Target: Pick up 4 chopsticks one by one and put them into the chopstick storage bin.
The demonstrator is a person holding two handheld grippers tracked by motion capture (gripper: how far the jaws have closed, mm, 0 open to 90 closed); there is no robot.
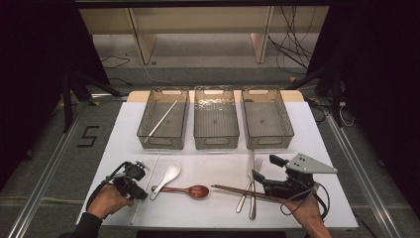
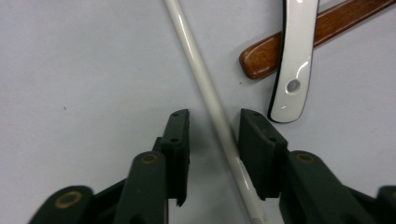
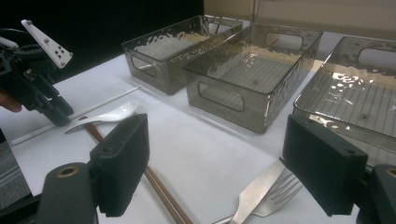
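The left gripper (image 2: 214, 130) straddles a white chopstick (image 2: 205, 93) lying on the table (image 1: 218, 208), jaws part-open, pads not yet touching it. Its mate lies in the left bin (image 1: 163, 119). To grip well, I'd centre the stick between the pads, squeeze squarely, then lift level. The right gripper (image 3: 219, 163) waits wide open, holding nothing, near the fork (image 3: 275, 196).
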